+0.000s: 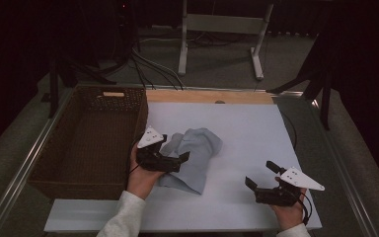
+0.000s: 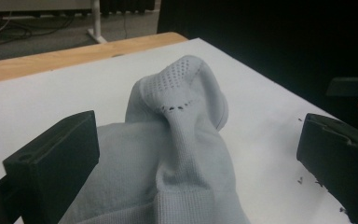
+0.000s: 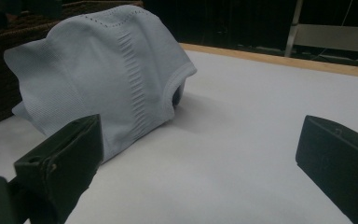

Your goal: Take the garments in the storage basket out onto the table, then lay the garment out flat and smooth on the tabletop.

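Left hand-held gripper [image 1: 173,157] spread wide over crumpled grey cloth [image 1: 197,153], near basket [image 1: 86,143]. Right hand-held gripper [image 1: 260,177] also wide, empty, well right on counter [image 1: 246,128].

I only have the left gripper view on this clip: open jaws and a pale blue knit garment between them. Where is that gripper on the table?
Observer: The left gripper sits at the garment's left edge, beside a wicker basket.
Operator: Anything in the basket?
Observer: The high view shows no item inside it.
Operator: And the right gripper?
Observer: The right gripper is open near the table's front right, apart from the garment.
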The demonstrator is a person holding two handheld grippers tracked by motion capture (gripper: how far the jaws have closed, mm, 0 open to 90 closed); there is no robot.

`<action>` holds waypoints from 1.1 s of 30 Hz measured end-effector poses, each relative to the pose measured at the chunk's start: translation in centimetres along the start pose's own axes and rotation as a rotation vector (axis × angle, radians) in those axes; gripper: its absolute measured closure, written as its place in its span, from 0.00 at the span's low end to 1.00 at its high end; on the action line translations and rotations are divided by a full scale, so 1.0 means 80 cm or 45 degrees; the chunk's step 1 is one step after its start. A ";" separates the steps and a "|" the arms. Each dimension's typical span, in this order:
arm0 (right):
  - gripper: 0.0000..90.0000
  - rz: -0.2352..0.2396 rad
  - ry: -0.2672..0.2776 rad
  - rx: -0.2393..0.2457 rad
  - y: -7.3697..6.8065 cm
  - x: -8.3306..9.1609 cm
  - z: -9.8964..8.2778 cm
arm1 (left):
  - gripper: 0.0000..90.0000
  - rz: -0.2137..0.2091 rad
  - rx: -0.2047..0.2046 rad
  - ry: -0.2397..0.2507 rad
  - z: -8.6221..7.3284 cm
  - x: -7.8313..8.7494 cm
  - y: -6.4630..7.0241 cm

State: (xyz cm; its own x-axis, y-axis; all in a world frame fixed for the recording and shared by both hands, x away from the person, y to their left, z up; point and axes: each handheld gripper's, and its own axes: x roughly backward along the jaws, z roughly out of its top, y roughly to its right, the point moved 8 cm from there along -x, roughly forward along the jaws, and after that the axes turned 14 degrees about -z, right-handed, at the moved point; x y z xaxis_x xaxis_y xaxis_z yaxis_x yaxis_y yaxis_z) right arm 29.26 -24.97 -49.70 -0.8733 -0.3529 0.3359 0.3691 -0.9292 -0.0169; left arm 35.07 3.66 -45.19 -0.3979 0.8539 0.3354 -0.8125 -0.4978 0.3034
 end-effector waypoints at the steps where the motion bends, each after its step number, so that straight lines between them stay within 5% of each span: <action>1: 0.01 0.000 -0.001 -0.001 0.000 0.000 0.000 | 0.00 0.002 -0.005 0.002 0.000 0.001 0.001; 9: 0.01 0.006 -0.005 0.004 -0.004 -0.001 0.000 | 0.00 0.020 -0.045 0.031 0.004 0.015 0.004; 17: 0.01 0.016 -0.002 0.014 -0.006 -0.001 -0.001 | 0.00 0.065 -0.031 0.049 0.007 0.035 -0.001; 33: 0.01 0.045 -0.002 0.047 -0.018 -0.009 -0.003 | 0.00 0.107 -0.033 0.055 0.007 0.043 -0.004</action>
State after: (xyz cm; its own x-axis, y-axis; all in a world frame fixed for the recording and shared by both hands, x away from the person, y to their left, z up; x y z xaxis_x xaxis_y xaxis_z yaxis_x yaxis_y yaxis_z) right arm 29.25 -23.41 -50.16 -0.8588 -0.3854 0.3374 0.4113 -0.9115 0.0058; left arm 34.20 6.70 -43.67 -0.4829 0.8153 0.3196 -0.7859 -0.5645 0.2523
